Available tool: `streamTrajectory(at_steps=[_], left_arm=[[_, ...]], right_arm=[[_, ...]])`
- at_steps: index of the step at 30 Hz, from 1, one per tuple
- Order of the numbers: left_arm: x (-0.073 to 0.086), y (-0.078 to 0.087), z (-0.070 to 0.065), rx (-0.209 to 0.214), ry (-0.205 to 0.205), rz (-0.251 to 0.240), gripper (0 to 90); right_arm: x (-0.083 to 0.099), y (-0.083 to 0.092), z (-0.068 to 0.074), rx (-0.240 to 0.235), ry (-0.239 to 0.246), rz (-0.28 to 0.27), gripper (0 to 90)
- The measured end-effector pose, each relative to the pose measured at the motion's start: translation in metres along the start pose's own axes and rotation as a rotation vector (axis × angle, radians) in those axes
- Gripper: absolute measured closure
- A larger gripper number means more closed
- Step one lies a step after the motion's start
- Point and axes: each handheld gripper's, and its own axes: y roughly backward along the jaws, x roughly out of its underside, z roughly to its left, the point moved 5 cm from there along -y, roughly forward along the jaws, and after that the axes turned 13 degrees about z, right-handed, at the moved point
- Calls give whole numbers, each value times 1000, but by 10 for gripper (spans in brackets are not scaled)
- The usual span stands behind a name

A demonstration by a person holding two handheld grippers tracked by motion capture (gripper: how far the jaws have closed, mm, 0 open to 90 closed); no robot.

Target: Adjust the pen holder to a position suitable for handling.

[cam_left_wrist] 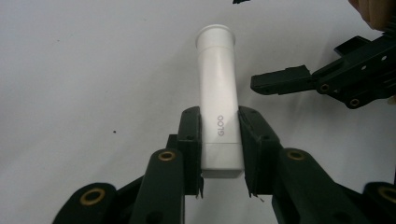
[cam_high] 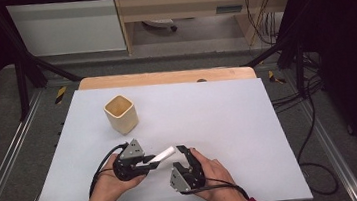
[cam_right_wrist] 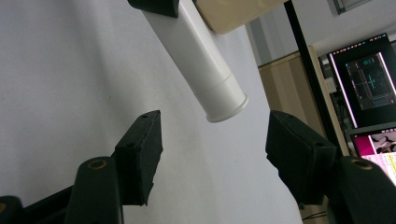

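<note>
Left gripper view: left gripper [cam_left_wrist: 219, 154] jaws pinch the white glue stick [cam_left_wrist: 218, 98] by its base above the near tabletop [cam_high: 228, 110], right gripper [cam_right_wrist: 215, 154] jaws spread short of the cap end, so an off-centre close could knock the tube askew.

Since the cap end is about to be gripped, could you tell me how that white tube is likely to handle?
The white tube looks rigid, keeping straight in the left claw. Its smooth round wall may slip or twist. Laid down, it would probably roll.
</note>
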Motion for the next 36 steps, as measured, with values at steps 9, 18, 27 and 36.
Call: streamTrajectory(at_steps=[9,18,27,36], left_arm=[[-1,0,-2,11,-4,1,716],[-3,-3,-7,21,-8,16,716],[-5,-3,-12,43,-6,15,716],[-6,-5,-15,54,-14,21,716]], right_arm=[[-3,1,4,30,61,-4,412],[-8,4,8,57,113,-17,451],[-12,6,13,93,174,-27,487],[-13,5,16,114,230,-27,513]])
